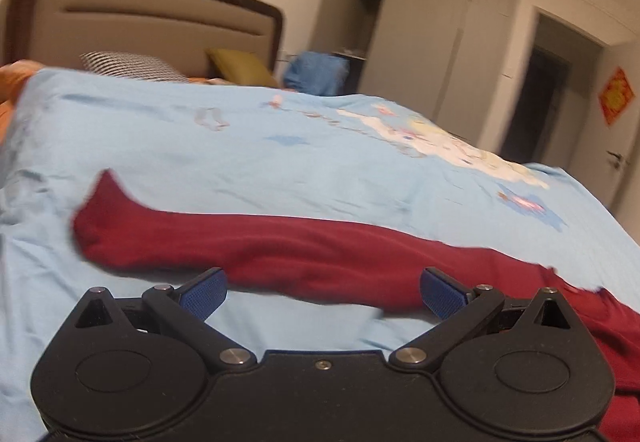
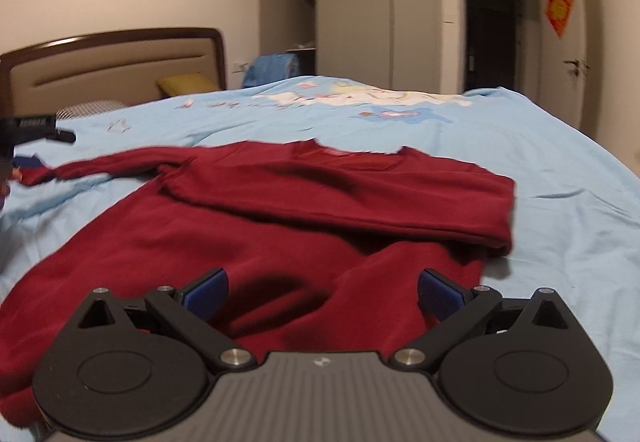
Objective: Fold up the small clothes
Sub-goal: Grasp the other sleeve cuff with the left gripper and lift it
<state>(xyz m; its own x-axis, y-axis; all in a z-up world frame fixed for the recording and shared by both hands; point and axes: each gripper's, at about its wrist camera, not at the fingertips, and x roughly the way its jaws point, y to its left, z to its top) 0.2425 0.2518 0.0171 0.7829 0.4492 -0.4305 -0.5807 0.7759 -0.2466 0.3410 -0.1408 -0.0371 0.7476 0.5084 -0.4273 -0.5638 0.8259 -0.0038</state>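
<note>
Lying flat on the light blue bed sheet [image 2: 560, 178], a dark red top [image 2: 248, 238] is seen, and every place below is told from this top. Nearest, just above its lower part, the right gripper [image 2: 322, 296] is held with its blue pads spread wide, and nothing is gripped. One sleeve [image 2: 360, 202] is already laid across the chest, with its cuff at the right edge of the top. The other sleeve [image 1: 256, 246] is stretched out long to the left side of the top. Just in front of this long sleeve the left gripper [image 1: 324, 294] is held, its pads wide apart too, with nothing between them. Past the top, a cartoon picture [image 2: 360, 98] is printed on the sheet. Farther behind the top, a brown headboard [image 2: 120, 62] and a yellow pillow [image 2: 186, 85] are seen.

A slip could happen here. The sheet is soft and wrinkled, so it could be pinched together with the sleeve and pulled up. The folded sleeve could also be dragged out of place if the cloth is tugged hard. The top looks soft, thick and floppy, so only one layer might be caught.
</note>
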